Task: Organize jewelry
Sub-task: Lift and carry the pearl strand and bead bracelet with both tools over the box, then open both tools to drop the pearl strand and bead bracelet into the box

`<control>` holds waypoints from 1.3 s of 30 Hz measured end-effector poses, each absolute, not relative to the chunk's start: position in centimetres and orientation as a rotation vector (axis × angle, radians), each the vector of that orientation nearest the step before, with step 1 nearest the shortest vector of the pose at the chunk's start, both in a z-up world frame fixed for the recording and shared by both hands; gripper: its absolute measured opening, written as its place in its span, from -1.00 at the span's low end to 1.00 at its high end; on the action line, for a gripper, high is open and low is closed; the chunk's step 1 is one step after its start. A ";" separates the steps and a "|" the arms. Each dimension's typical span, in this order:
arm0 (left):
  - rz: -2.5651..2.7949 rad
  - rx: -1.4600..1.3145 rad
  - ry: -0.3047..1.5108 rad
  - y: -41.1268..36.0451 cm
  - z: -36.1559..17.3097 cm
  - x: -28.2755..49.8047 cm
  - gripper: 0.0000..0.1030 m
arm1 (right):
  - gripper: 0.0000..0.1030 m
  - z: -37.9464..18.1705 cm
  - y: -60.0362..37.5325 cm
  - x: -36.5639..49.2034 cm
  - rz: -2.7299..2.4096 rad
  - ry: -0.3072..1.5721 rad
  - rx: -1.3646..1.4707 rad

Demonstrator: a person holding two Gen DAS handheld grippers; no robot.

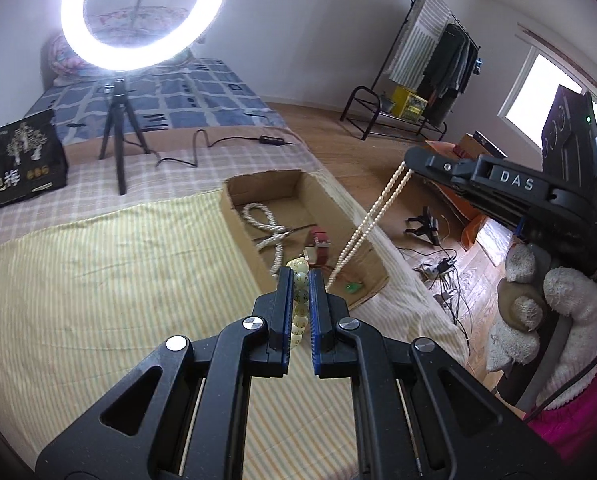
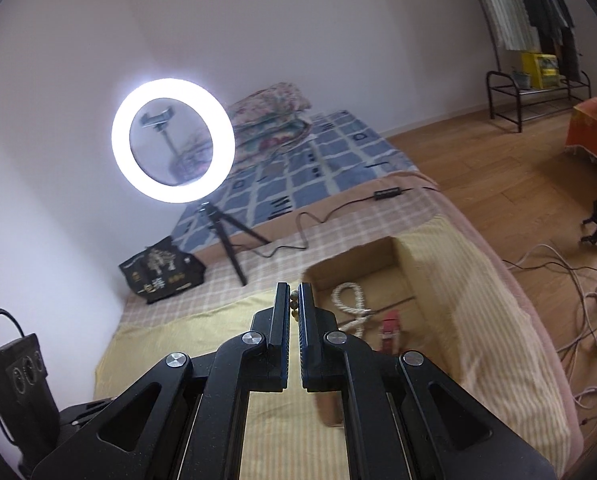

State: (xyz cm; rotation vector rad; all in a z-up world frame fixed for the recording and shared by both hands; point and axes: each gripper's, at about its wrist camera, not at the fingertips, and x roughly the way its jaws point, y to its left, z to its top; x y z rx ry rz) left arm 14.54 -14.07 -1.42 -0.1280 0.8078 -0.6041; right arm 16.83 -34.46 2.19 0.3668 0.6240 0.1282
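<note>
Your left tongs (image 1: 301, 280) are clamped on a pale green bead bracelet (image 1: 300, 304), held above the striped yellow sheet (image 1: 118, 280) on the bed, just short of the cardboard box (image 1: 258, 196). Your right tongs (image 2: 294, 300) are shut on a pearl necklace (image 1: 372, 216); its doubled strand hangs from the tips down toward the box.

Handling, as I judge it: pearls are light, limp and slick, so the strand will swing and could slip; grip across both runs, near the middle. Bracelet beads are round, hard and glossy, prob. on elastic; pinch across one bead, not btwn two.

Still in the box: a twisted white rope piece (image 1: 264, 224), a red strap item (image 1: 319, 240), and sth small and green (image 1: 353, 287).
</note>
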 end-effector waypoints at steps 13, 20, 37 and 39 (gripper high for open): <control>-0.656 -0.100 0.835 -20.3 -2.8 16.7 -0.90 | -0.95 -1.3 -39.7 17.3 0.040 0.689 0.394; -0.630 -0.094 0.852 -21.8 -4.2 19.3 -0.90 | -0.95 -3.1 -40.6 17.7 0.032 0.729 0.392; -0.545 -0.074 0.876 -23.0 -7.3 23.9 -0.90 | -0.95 -7.5 -40.6 19.4 0.045 0.845 0.356; -0.539 -0.067 0.874 -23.1 -7.4 24.1 -0.90 | -0.95 -7.9 -40.5 19.6 0.045 0.856 0.349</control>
